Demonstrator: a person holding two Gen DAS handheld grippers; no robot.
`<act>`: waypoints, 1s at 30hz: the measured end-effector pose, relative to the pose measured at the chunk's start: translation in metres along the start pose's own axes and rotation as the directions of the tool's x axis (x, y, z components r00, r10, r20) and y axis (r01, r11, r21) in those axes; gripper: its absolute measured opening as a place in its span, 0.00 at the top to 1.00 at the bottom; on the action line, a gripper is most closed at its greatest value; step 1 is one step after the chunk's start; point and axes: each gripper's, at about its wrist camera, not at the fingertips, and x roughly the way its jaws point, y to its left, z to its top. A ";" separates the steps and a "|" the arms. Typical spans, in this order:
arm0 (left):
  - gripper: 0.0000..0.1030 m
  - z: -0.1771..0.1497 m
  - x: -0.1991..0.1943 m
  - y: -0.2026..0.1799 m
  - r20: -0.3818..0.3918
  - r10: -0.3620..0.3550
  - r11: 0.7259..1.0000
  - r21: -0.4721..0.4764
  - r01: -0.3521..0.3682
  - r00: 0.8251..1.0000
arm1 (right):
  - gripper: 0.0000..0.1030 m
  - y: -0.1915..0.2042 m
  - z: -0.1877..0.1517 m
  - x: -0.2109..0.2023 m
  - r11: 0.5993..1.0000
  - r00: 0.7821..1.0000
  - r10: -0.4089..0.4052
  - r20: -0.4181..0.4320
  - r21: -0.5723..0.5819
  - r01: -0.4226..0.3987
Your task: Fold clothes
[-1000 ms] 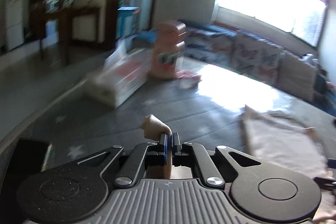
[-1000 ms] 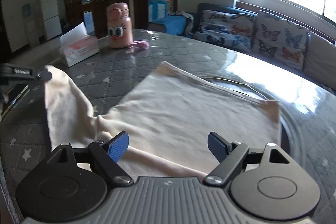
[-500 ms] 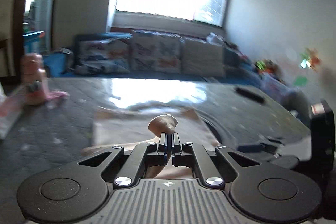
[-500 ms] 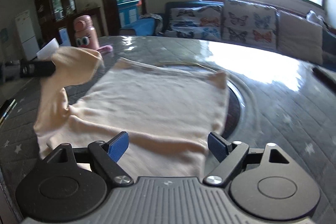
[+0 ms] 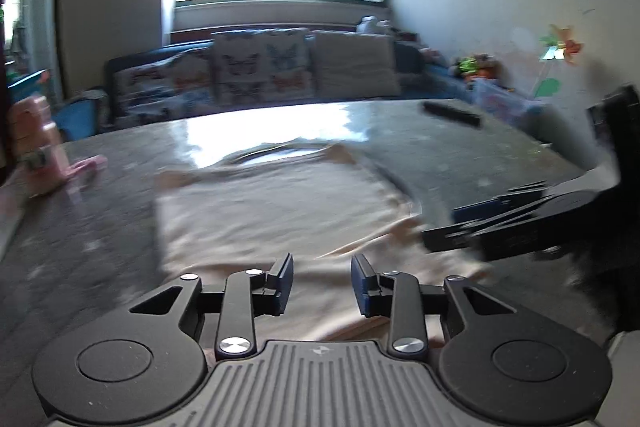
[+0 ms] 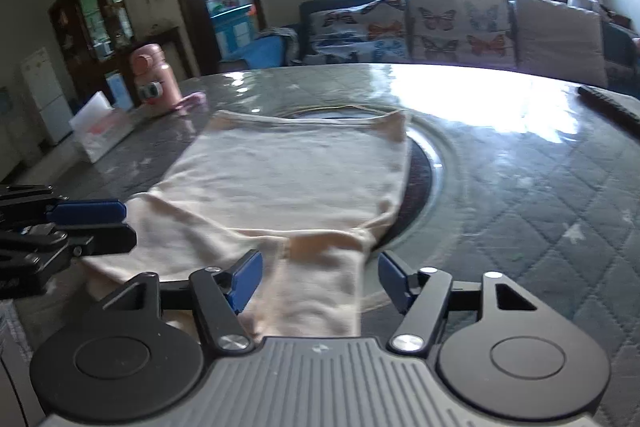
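Left wrist view: the left hand-held gripper (image 5: 322,281) hangs over the near edge of the shirt (image 5: 280,211), a cream garment lying on the quilted surface (image 5: 500,155). Its jaws have just been opening and now stand apart with nothing pinched between them; cloth lies below the gap. The picture is blurred. At the right edge the right hand-held gripper (image 5: 460,231) reaches in just over the shirt's near right corner. A pink bottle (image 5: 36,147) stands at far left.

Right wrist view: the right hand-held gripper (image 6: 320,277) sits low over a folded-in strip of the shirt (image 6: 296,179), which runs between the blue pads (image 6: 248,277). The jaws have just been closing, yet the pads stand clear of the cloth, so nothing is gripped. The left hand-held gripper (image 6: 124,223) shows at the left, jaws apart, beside the near left part of the cloth.

Judgement: a side fold has just been laid in and let go. The next move calls for pinching the near edge with both and carrying it toward the far hem.

No brand, label or writing can be read in either view.
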 end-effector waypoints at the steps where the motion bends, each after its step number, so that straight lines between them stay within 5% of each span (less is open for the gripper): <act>1: 0.59 -0.005 -0.003 0.008 -0.008 0.021 1.000 -0.001 -0.021 1.000 | 0.44 0.004 -0.001 0.003 1.000 1.000 0.017 -0.012 -0.002 -0.017; 8: 0.49 -0.038 -0.018 0.039 -0.057 0.099 0.995 0.029 -0.097 0.993 | 0.58 0.021 -0.009 0.022 0.999 0.996 0.044 -0.079 -0.008 -0.045; 11: 0.48 -0.049 -0.015 0.041 -0.078 0.109 0.993 0.046 -0.106 0.991 | 0.79 0.022 -0.008 0.022 0.999 0.996 0.037 -0.084 -0.008 -0.038; 18: 0.50 -0.056 -0.005 0.045 -0.080 0.117 0.993 0.031 -0.115 0.990 | 0.98 0.025 -0.004 0.018 1.000 0.997 0.012 -0.073 -0.024 -0.014; 23: 0.91 -0.058 0.001 0.047 -0.084 0.129 0.992 0.013 -0.128 0.988 | 0.98 0.035 0.005 0.007 0.997 1.000 -0.009 -0.027 -0.083 0.007; 30: 0.96 -0.057 -0.019 0.037 -0.020 0.137 0.989 0.063 -0.135 0.990 | 0.98 0.042 0.024 -0.019 0.984 0.996 -0.050 0.076 -0.170 0.062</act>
